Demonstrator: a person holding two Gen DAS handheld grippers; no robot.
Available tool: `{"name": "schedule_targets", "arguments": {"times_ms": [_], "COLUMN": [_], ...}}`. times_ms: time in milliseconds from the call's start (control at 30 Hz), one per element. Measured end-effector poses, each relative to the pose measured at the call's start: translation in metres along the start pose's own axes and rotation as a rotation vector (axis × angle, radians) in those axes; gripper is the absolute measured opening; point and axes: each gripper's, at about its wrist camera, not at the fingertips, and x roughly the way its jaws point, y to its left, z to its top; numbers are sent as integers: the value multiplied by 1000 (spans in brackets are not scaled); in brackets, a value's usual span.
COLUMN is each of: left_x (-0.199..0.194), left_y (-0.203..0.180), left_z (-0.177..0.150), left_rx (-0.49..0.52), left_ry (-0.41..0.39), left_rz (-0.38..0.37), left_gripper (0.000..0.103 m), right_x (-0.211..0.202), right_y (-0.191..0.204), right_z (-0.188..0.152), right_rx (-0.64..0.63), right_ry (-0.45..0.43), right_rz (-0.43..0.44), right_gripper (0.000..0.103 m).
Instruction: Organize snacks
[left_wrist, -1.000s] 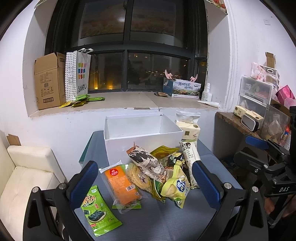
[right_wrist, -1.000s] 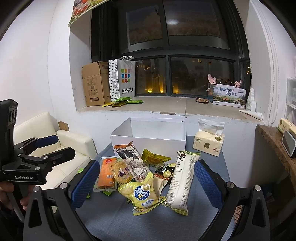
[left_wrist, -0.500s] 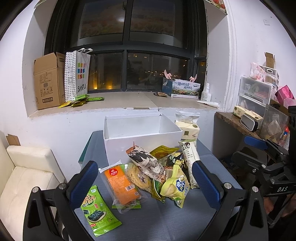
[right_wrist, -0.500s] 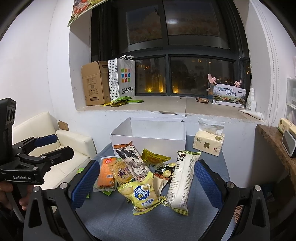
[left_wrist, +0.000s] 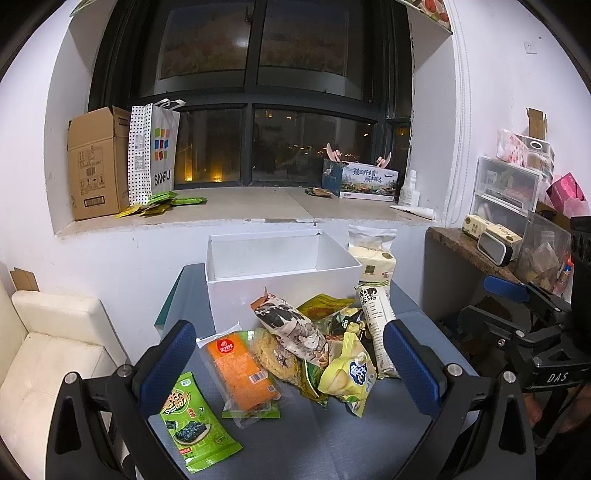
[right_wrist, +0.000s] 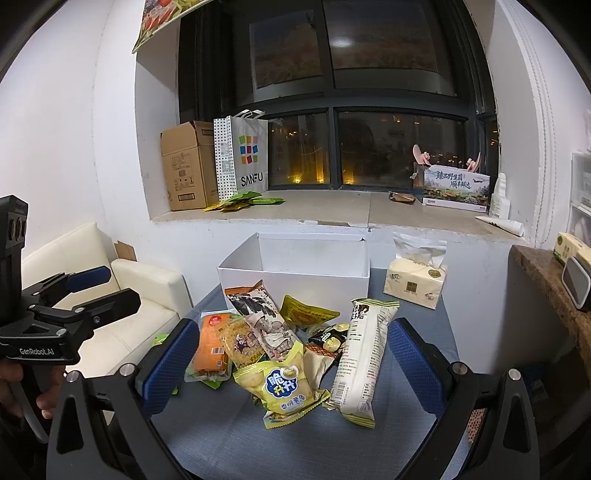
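A pile of snack packets lies on the grey table (left_wrist: 332, 443) in front of an empty white box (left_wrist: 273, 291) (right_wrist: 295, 273). I see an orange packet (left_wrist: 240, 369) (right_wrist: 208, 349), a green seaweed packet (left_wrist: 192, 417), a yellow chip bag (left_wrist: 351, 376) (right_wrist: 280, 384), a long white packet (left_wrist: 376, 325) (right_wrist: 362, 350) and a black-and-white printed bag (left_wrist: 291, 325) (right_wrist: 266, 325). My left gripper (left_wrist: 291, 365) is open and empty above the near table. My right gripper (right_wrist: 291, 365) is open and empty, also short of the pile.
A tissue pack (right_wrist: 415, 282) stands right of the box. A white sofa (left_wrist: 44, 362) is at the left. The windowsill holds a cardboard box (left_wrist: 98, 162), a SANFU bag (left_wrist: 153, 151) and a tissue box (left_wrist: 365, 181). A shelf with storage drawers (left_wrist: 506, 192) is at the right.
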Motion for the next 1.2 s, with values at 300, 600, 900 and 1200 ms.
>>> {"name": "schedule_targets", "arguments": {"times_ms": [300,600,900,1200], "left_x": [-3,-3,-3,-4], "left_y": [0,-2,-2,1], "left_z": [0,1,2,2], "left_rx": [1,4,7,5], "left_ry": [-5,-4,-2,-9], "left_rz": [-1,3,1,7], "left_gripper": [103,103,103,103], "right_x": [1,0,0,2], "right_y": [0,0,-1,-4], "right_z": [0,-1,-1,-1], "right_rx": [0,3,3,10], "right_ry": [2,2,5,10], "right_rz": [0,3,4,2], "right_gripper": [103,103,103,103]}}
